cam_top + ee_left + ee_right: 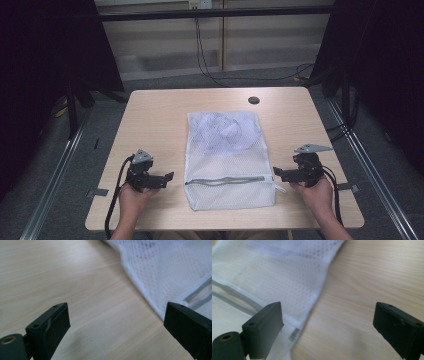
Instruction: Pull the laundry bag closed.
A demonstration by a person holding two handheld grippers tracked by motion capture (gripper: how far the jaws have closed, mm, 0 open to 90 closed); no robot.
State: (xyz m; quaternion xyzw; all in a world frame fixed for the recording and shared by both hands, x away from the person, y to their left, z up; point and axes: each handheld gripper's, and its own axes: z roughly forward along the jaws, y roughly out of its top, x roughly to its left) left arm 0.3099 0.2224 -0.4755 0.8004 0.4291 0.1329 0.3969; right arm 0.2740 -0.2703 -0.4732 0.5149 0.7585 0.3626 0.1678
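Note:
A white mesh laundry bag (227, 160) lies flat in the middle of the wooden table (155, 120), with a grey zipper (225, 180) across its near part and crumpled white cloth inside its far half. My left gripper (167, 177) rests on the table just left of the bag, open, jaws pointing at the bag's left edge (150, 300). My right gripper (276, 173) sits at the bag's right edge, open, with its left jaw over the bag's hem (294, 322) and small label (294, 334).
A small black round disc (254, 100) lies near the table's far edge. Black curtains hang on both sides, and cables run along the floor behind the table. Bare wood lies to the left and right of the bag.

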